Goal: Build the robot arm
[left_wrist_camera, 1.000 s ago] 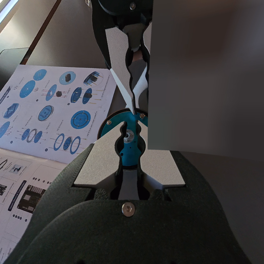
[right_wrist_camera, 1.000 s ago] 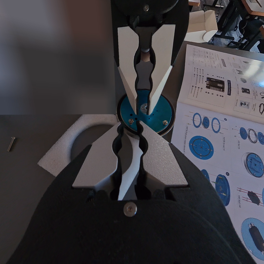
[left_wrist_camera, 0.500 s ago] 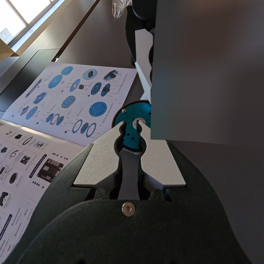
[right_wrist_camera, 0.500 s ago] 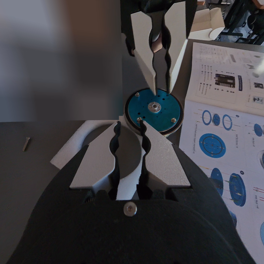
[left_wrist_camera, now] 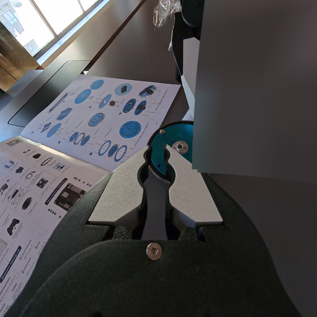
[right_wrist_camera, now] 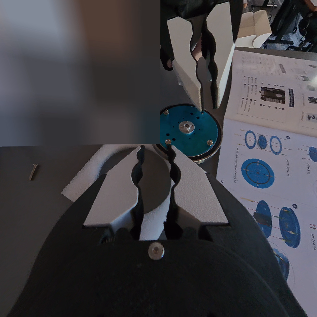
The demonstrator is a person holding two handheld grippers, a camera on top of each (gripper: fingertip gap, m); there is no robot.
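Observation:
A round blue metal disc [right_wrist_camera: 188,130] with a silver hub and three small nuts lies in a dark ring on the dark table. My right gripper [right_wrist_camera: 155,146] is open and empty, its tips just short of the disc's near edge, over a white foam piece [right_wrist_camera: 96,169]. My left gripper [left_wrist_camera: 157,147] is open by a narrow gap and empty, at the disc [left_wrist_camera: 171,140]. In the right wrist view the left gripper [right_wrist_camera: 207,107] hangs over the disc's far rim, one fingertip [right_wrist_camera: 199,103] close to a hole. The right gripper's finger [left_wrist_camera: 187,92] shows beside a blurred patch.
An open instruction booklet [left_wrist_camera: 85,120] with blue diagrams lies beside the disc; it also shows in the right wrist view [right_wrist_camera: 274,154]. A loose screw [right_wrist_camera: 33,171] lies on the table far left. A white box [right_wrist_camera: 253,30] stands behind. Crumpled clear plastic [left_wrist_camera: 163,12] lies far back. The grippers' ends are close to 7 cm from one another.
Both grippers have drawn back from the disc's centre: the left from the hub to the rim, the right off the disc to its near edge. The right jaws stand a little wider.

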